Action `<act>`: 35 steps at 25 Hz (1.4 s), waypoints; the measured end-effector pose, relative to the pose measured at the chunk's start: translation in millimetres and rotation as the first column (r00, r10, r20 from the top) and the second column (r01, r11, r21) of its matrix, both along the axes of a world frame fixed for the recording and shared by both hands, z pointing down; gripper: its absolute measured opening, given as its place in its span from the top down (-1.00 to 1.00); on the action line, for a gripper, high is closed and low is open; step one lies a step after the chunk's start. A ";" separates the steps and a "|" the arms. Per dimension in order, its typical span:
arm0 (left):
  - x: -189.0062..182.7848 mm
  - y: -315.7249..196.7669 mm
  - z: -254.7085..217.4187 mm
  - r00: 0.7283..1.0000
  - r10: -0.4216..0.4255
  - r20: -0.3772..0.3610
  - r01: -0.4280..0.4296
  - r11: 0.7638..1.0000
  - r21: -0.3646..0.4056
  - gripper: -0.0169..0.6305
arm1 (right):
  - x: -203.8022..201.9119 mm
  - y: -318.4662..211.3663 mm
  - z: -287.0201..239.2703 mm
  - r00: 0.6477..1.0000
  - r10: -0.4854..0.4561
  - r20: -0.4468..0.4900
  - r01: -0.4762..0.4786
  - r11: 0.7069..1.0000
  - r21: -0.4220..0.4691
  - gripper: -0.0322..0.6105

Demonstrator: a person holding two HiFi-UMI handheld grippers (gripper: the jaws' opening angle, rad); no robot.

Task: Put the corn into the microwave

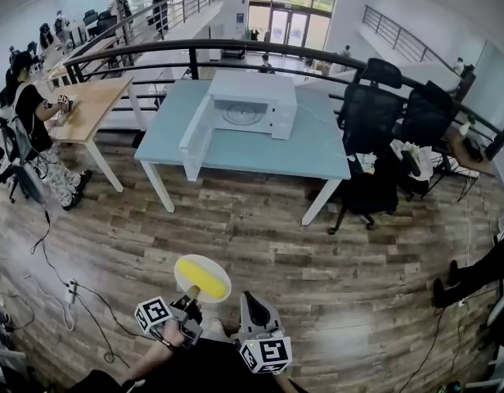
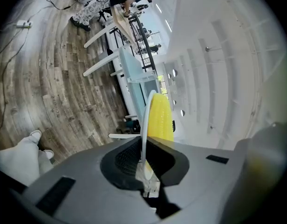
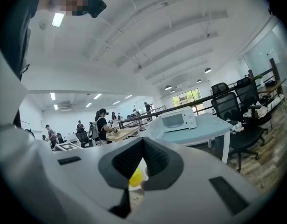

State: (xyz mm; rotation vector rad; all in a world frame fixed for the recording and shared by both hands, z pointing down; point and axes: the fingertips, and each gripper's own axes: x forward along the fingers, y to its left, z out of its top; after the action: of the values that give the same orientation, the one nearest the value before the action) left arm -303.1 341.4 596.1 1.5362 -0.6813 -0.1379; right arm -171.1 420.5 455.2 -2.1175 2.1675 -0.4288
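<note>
A yellow corn cob [image 1: 202, 280] lies on a small white plate [image 1: 222, 287], held above the wooden floor near my body. My left gripper [image 1: 186, 304] is shut on the plate's near rim. In the left gripper view the plate [image 2: 144, 125] stands edge-on between the pads with the corn [image 2: 160, 118] beside it. My right gripper [image 1: 250, 301] hangs just right of the plate with its jaws together and nothing gripped. A bit of white and yellow shows through its slit [image 3: 135, 175]. The white microwave [image 1: 252, 105] sits far ahead on a light-blue table [image 1: 326, 158], door swung open.
Black office chairs [image 1: 375, 129] stand to the right of the table. A wooden desk [image 1: 92, 105] with a seated person [image 1: 31, 113] is at the left. Cables [image 1: 68, 293] trail over the floor at the left. A curved black railing [image 1: 236, 47] runs behind the table.
</note>
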 end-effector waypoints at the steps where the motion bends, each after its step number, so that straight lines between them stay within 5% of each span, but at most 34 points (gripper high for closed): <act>1: 1.3 0.7 -0.4 1.000 -0.001 0.002 0.001 1.000 0.002 0.88 | 1.2 0.8 0.8 1.000 -0.002 0.001 0.002 1.000 0.001 0.87; 9: 16.3 10.4 -1.8 1.000 -0.025 -0.002 0.025 1.000 0.008 0.88 | 26.3 14.6 6.7 0.998 0.022 0.058 -0.022 1.000 0.015 0.87; 35: 73.5 30.4 5.7 0.999 -0.042 -0.022 0.042 0.999 0.022 0.88 | 89.8 47.7 14.2 0.999 0.052 -0.004 -0.052 0.999 0.014 0.87</act>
State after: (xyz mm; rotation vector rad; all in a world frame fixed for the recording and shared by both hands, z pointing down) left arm -229.6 371.8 601.8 1.5407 -0.6977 -0.1938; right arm -81.3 468.2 469.4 -2.1643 2.1060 -0.4031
